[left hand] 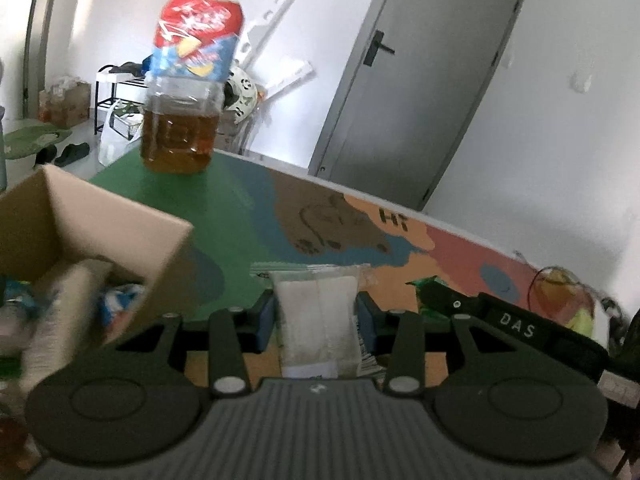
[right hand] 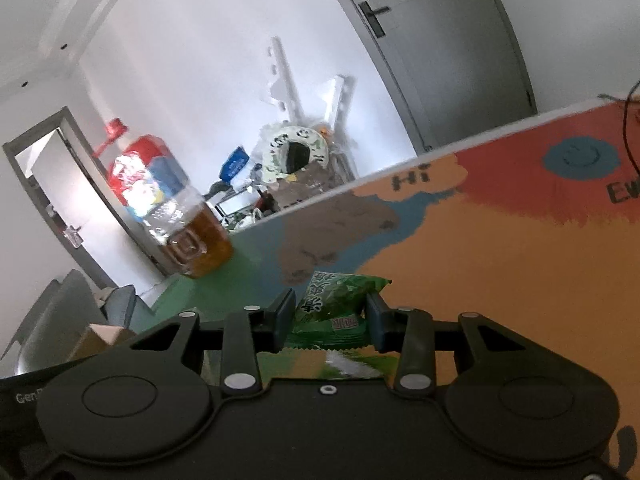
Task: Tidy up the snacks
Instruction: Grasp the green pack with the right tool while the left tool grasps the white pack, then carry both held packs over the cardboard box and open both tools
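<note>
The counter spreads out ahead of and below both my grippers, its top painted in green, blue, brown, orange and red patches. Just to the left of my left gripper stands an open cardboard box, with blurred packets lying inside it. Farther ahead and to the left of that gripper, a big clear bottle with a red cap and red-and-blue label stands upright on the green patch, amber liquid filling its lower part. My left gripper is clamped on a pale white snack packet, which stands upright between the blue pads, lifted off the counter. My right gripper is clamped on a green snack packet, its crimped end sticking out forward past the fingertips, held above the orange and green paint.
</note>
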`<action>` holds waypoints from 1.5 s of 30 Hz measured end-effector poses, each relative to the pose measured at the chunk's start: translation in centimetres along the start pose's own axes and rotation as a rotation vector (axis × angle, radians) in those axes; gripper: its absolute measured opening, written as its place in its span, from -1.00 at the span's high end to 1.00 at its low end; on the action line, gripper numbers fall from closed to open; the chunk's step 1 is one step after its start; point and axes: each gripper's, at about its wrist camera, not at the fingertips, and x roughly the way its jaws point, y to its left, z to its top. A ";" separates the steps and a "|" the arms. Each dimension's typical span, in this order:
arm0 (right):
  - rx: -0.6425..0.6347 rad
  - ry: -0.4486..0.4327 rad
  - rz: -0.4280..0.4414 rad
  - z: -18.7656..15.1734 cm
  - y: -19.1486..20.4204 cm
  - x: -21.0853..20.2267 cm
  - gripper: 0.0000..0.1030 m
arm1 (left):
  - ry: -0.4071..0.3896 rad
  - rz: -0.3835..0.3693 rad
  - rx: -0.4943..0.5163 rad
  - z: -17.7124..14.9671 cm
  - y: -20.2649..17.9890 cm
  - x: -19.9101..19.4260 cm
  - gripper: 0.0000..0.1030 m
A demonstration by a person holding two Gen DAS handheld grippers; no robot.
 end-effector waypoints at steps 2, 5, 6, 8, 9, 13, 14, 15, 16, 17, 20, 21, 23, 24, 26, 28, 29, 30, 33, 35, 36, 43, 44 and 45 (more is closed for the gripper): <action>-0.021 -0.015 0.020 0.2 1.1 -0.9 0.25 | -0.002 0.007 -0.001 0.5 0.4 -1.0 0.19; -0.035 -0.024 0.053 0.3 2.5 -1.8 0.24 | -0.029 -0.003 -0.025 1.1 1.2 -2.7 0.19; -0.053 -0.030 0.050 0.3 3.1 -2.1 0.24 | -0.039 -0.003 -0.028 1.3 1.5 -3.3 0.19; -0.068 -0.032 0.062 0.4 3.9 -2.5 0.24 | -0.060 -0.002 -0.031 1.6 2.1 -4.5 0.19; -0.068 -0.032 0.068 0.4 4.3 -2.7 0.24 | -0.066 -0.002 -0.035 1.7 2.4 -5.2 0.19; -0.098 -0.039 0.086 0.1 6.4 -3.3 0.24 | -0.083 0.009 -0.037 2.2 3.7 -7.0 0.19; -0.103 -0.041 0.093 -0.1 6.9 -3.5 0.24 | -0.084 0.014 -0.038 2.2 4.1 -7.5 0.19; -0.108 -0.045 0.099 -0.2 7.4 -3.7 0.24 | -0.085 0.015 -0.039 2.2 4.6 -7.9 0.19; -0.113 -0.048 0.108 -0.3 8.0 -4.0 0.24 | -0.087 0.019 -0.039 2.2 4.9 -8.3 0.19; -0.116 -0.050 0.117 -0.5 8.5 -4.2 0.24 | -0.092 0.025 -0.042 2.1 5.4 -8.7 0.19; -0.131 -0.050 0.141 -1.0 9.9 -4.6 0.24 | -0.106 0.039 -0.054 2.0 6.9 -9.9 0.19; -0.139 -0.047 0.149 -1.2 10.4 -4.7 0.24 | -0.110 0.044 -0.058 2.0 7.3 -10.2 0.19; -0.153 -0.046 0.159 -1.5 11.3 -4.9 0.24 | -0.119 0.055 -0.064 1.9 8.1 -10.7 0.19; -0.158 -0.044 0.166 -1.7 11.7 -5.0 0.24 | -0.121 0.058 -0.070 1.9 8.6 -10.9 0.19; -0.167 -0.045 0.173 -2.1 12.5 -5.3 0.24 | -0.124 0.062 -0.080 1.9 9.4 -11.2 0.19; -0.175 -0.040 0.184 -2.4 13.2 -5.3 0.24 | -0.127 0.070 -0.089 1.8 10.3 -11.5 0.19; -0.179 -0.038 0.188 -2.7 13.6 -5.4 0.24 | -0.127 0.075 -0.097 1.7 10.8 -11.6 0.19; -0.183 -0.033 0.189 -2.9 13.9 -5.2 0.24 | -0.127 0.078 -0.104 1.6 11.3 -11.7 0.19; -0.190 -0.022 0.193 -3.4 14.8 -5.0 0.24 | -0.124 0.088 -0.127 1.4 12.8 -11.7 0.19; -0.193 -0.016 0.196 -3.8 15.4 -4.9 0.24 | -0.121 0.091 -0.140 1.2 13.7 -11.8 0.19; -0.198 -0.014 0.198 -4.0 15.7 -4.9 0.24 | -0.119 0.091 -0.144 1.2 14.1 -11.8 0.19; -0.200 0.011 0.239 -5.1 17.7 -5.1 0.24 | -0.126 0.081 -0.149 1.0 16.0 -12.2 0.18; -0.205 0.015 0.245 -5.2 18.1 -5.1 0.24 | -0.134 0.087 -0.151 1.0 16.3 -12.4 0.18; -0.207 0.019 0.250 -5.4 18.3 -5.1 0.24 | -0.143 0.094 -0.144 1.0 16.5 -12.6 0.18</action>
